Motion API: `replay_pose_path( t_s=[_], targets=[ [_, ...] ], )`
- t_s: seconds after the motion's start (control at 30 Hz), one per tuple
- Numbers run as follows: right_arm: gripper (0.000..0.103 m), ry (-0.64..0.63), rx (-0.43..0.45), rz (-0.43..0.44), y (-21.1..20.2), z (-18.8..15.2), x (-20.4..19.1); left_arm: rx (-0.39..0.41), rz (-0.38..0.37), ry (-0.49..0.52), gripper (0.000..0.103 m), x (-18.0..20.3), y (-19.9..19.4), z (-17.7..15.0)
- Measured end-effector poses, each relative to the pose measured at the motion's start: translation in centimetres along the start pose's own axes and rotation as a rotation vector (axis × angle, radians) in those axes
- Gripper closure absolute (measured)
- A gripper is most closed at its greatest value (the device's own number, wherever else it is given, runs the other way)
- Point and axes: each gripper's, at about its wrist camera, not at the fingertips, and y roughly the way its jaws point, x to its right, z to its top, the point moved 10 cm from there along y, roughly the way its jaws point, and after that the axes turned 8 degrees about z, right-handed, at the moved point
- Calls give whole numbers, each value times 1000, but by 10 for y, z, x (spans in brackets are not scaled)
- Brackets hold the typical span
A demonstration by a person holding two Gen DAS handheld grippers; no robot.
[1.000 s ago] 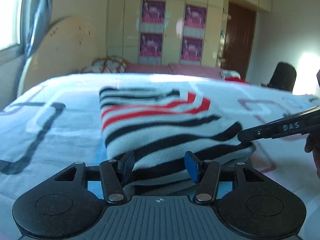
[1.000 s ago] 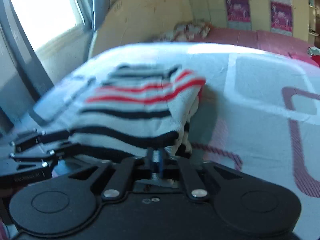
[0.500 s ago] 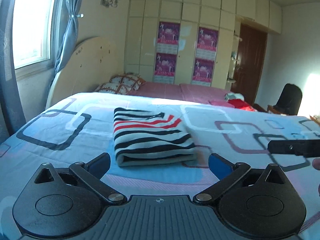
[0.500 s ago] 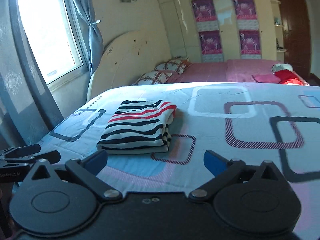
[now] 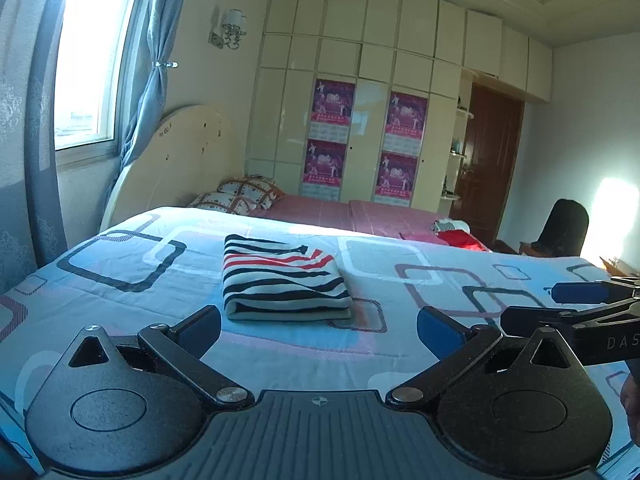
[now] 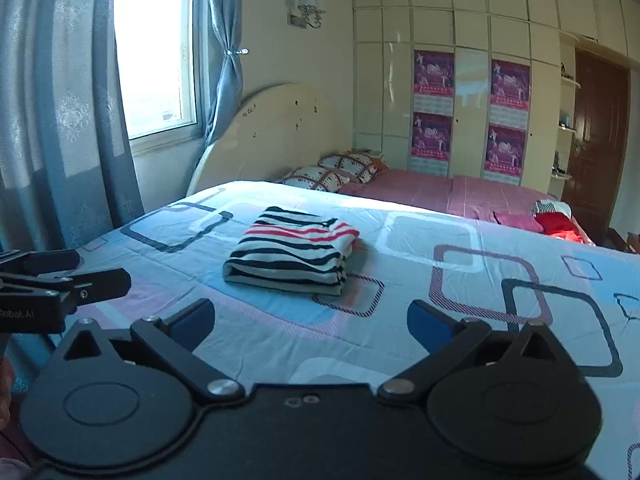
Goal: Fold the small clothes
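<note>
In the left wrist view the right gripper (image 5: 528, 304) runs off the right edge, so its body is cut away. In the right wrist view the left gripper (image 6: 102, 270) is cropped at the left edge. The print on the wardrobe posters (image 6: 434, 72) is too small to read. The bed's (image 5: 100, 292) near edge hides behind both gripper bodies

Right gripper (image 5: 592, 312): "DAS". Left gripper (image 6: 60, 276): "Robot.AI".
</note>
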Motion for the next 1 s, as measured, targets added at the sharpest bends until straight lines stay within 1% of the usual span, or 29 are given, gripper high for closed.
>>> replay_pose_path(
  t_s=[0.17,0.4,1.0],
  targets=[
    [1,-17,11,-1,0,4,-8,19,-2,-17,0,-7,-5,3],
    [1,-24,27,-4,4,11,-13,37,-9,-15,0,-6,0,13],
    [1,-8,45,-25,3,12,-13,34,-21,-7,0,-4,3,15]
  ],
)
